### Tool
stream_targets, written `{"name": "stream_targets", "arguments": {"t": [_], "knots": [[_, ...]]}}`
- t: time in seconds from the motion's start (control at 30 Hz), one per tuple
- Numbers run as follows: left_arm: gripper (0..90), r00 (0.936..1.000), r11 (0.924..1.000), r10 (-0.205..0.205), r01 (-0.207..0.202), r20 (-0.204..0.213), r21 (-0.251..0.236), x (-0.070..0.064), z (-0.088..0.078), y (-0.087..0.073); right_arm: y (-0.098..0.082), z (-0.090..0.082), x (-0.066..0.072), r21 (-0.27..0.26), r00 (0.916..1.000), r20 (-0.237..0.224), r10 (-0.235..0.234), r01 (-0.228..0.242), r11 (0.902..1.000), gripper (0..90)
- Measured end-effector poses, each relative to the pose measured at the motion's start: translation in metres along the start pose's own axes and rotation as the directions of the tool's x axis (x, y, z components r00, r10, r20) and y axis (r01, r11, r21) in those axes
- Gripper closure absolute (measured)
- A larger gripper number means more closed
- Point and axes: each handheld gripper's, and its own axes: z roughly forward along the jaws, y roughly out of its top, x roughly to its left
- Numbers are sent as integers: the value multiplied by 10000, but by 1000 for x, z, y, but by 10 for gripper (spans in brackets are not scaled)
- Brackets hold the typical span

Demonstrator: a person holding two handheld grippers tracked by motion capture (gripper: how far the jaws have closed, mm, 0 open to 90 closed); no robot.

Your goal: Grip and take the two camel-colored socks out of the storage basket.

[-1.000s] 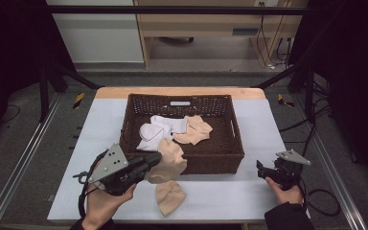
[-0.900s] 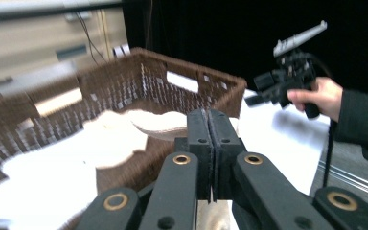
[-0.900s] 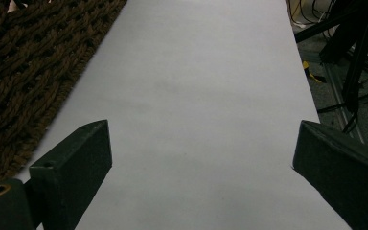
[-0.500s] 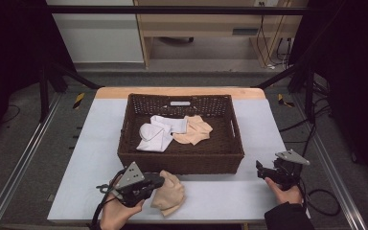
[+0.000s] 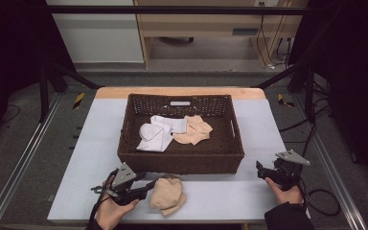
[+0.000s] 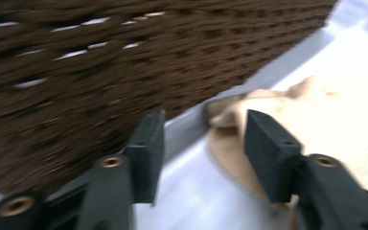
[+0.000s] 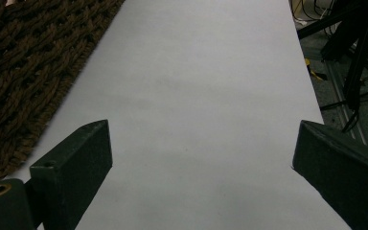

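Note:
A pile of beige socks (image 5: pixel 166 194) lies on the table in front of the dark wicker basket (image 5: pixel 180 160). My left gripper (image 5: pixel 147 186) rests just left of the pile, open, its tips at the pile's edge. In the left gripper view my left gripper (image 6: pixel 203 129) has its jaws apart, with the beige socks (image 6: pixel 326 124) to the right and the basket wall (image 6: pixel 76 67) behind. Inside the basket lie white socks (image 5: pixel 155 134) and a beige sock (image 5: pixel 194 130). My right gripper (image 5: pixel 260 169) stands open at the front right, and in its own view my right gripper (image 7: pixel 201 139) holds nothing.
The pale table (image 5: pixel 96 143) has bare room on both sides of the basket. The basket corner (image 7: pixel 24 72) shows at the left of the right gripper view. Metal rails (image 5: pixel 24 158) and cables (image 5: pixel 323 196) flank the table.
My left gripper brought a beige sock down from the basket's front rim onto the sock on the table, let it go and drew back left. The right gripper stayed still.

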Motion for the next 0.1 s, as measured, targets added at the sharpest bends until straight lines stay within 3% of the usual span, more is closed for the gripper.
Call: {"name": "stream_targets", "arguments": {"t": [0.1], "knots": [[361, 9974, 9995, -321, 321, -640, -23, 13, -9, -9, 0, 0, -1, -20, 10000, -3, -7, 7, 10000, 65]]}}
